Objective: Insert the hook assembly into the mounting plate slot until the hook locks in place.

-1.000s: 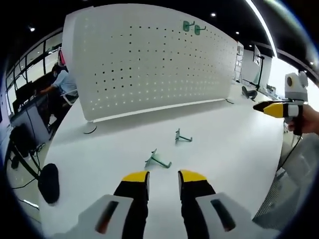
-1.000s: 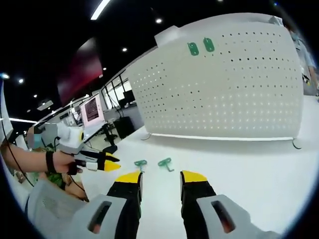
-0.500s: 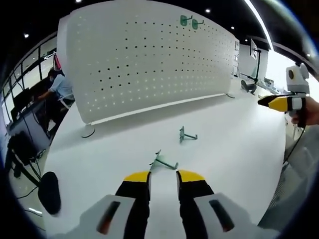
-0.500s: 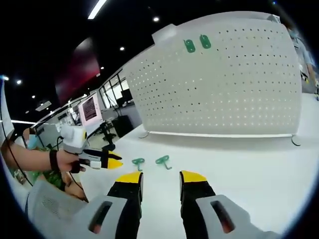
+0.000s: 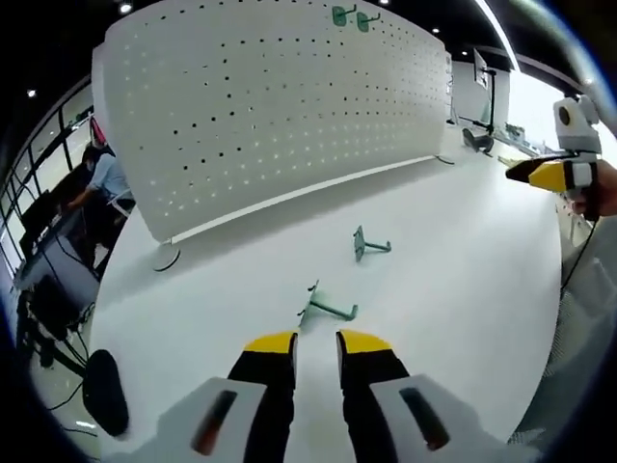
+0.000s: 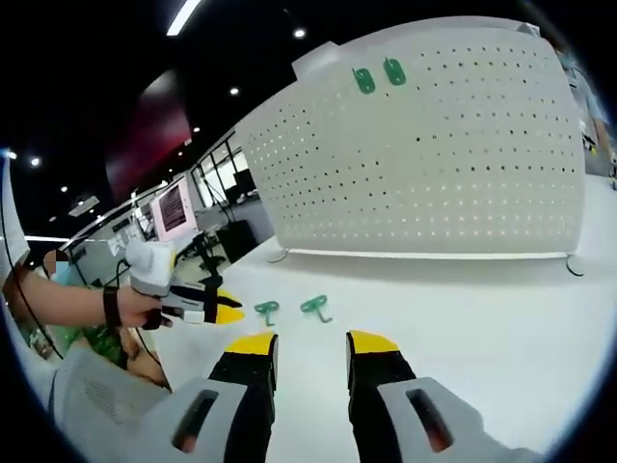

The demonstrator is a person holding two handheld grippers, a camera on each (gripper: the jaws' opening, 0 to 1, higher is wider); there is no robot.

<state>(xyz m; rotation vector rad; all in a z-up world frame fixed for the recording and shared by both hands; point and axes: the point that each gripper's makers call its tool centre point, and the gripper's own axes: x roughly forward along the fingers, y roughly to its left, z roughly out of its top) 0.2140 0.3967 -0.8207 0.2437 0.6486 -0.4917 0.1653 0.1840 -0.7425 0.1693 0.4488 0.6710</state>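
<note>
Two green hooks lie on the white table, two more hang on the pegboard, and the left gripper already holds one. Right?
Not quite: the left gripper holds nothing; its jaws are open just short of the nearer hook, as the left gripper view shows. Two hooks lie on the table, two hang on the pegboard.

A white table (image 5: 463, 280) carries two green hooks (image 5: 328, 307) (image 5: 366, 243) and an upright pegboard (image 5: 270, 106).

The pegboard (image 5: 270, 106) is white, dotted with a regular grid of small dark holes, and the table (image 5: 463, 280) is plain white. 2 green hooks (image 5: 328, 309) lie on it, 2 more green ones (image 6: 378, 75) hang high on the board. Both grippers (image 5: 315, 345) have black jaws tipped yellow on grey bodies.
</note>
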